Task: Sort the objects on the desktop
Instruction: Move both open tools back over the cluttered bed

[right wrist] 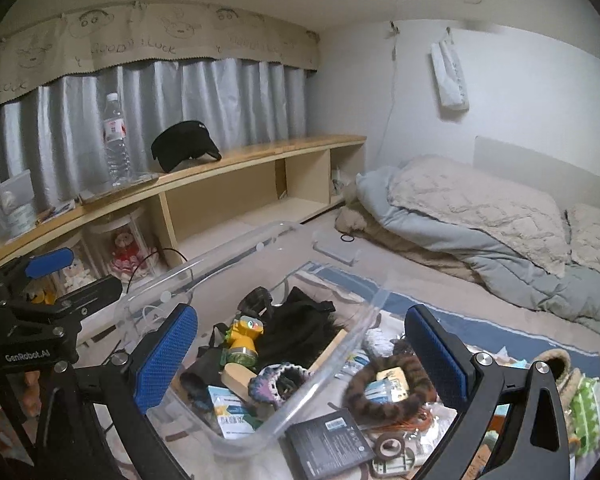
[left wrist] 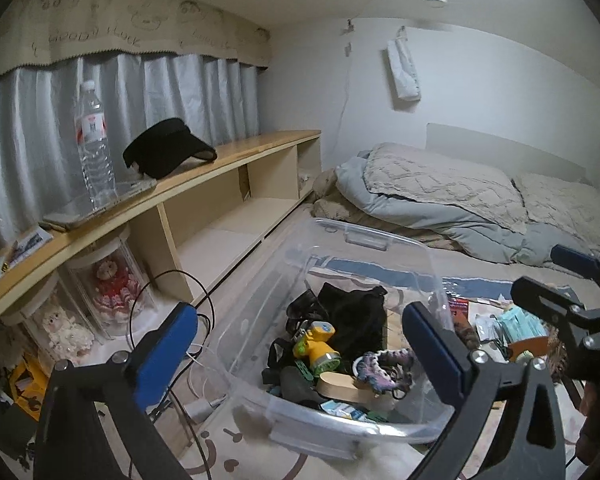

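A clear plastic bin (left wrist: 260, 392) sits on the mat and also shows in the right wrist view (right wrist: 240, 440). It holds a yellow toy (left wrist: 314, 346), a black cloth (left wrist: 356, 312), a purple scrunchie (left wrist: 384, 364) and a wooden block (left wrist: 340, 388). My left gripper (left wrist: 300, 356) is open and empty above the bin. My right gripper (right wrist: 300, 360) is open and empty over the bin's right wall. A brown striped scrunchie (right wrist: 388, 400), a black box (right wrist: 332, 440) and a tape roll (right wrist: 390, 446) lie on the mat outside the bin.
A wooden shelf (right wrist: 260, 152) runs along the left with a water bottle (right wrist: 116, 140) and a black visor cap (right wrist: 184, 144). Bedding (right wrist: 480, 216) lies at the back right. The bin's lid (right wrist: 336, 250) lies behind the bin. Cables (left wrist: 188, 360) trail left of the bin.
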`<state>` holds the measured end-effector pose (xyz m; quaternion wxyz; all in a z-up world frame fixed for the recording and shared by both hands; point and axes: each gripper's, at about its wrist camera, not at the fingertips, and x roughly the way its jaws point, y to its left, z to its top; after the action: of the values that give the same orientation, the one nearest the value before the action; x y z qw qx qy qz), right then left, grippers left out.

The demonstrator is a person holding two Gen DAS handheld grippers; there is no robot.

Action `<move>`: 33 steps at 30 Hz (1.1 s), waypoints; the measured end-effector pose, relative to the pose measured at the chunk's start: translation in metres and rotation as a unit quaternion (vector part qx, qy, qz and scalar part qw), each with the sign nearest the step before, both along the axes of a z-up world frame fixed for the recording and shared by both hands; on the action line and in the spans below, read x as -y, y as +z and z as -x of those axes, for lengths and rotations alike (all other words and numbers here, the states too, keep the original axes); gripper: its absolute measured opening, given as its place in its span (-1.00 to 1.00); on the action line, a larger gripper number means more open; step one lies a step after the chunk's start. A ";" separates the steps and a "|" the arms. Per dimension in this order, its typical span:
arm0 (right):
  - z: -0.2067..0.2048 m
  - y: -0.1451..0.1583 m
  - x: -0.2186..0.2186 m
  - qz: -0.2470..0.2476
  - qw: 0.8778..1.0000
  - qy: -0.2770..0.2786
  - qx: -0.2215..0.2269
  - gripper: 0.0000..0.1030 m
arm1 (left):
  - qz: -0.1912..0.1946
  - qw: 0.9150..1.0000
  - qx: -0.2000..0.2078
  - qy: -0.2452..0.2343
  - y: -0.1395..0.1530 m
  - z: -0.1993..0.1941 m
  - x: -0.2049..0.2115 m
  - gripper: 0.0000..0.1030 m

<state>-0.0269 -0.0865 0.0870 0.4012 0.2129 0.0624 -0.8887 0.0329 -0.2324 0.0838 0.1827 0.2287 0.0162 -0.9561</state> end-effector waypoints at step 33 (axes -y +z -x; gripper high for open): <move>-0.048 -0.028 -0.090 -0.025 1.000 -0.016 -0.009 1.00 | -0.007 0.999 0.028 -0.044 -0.033 -0.062 -0.074 1.00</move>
<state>0.0214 0.0032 0.0590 0.3811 0.2156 0.0846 -0.8951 0.0953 -0.1587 0.0503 0.1395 0.2575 0.0080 -0.9561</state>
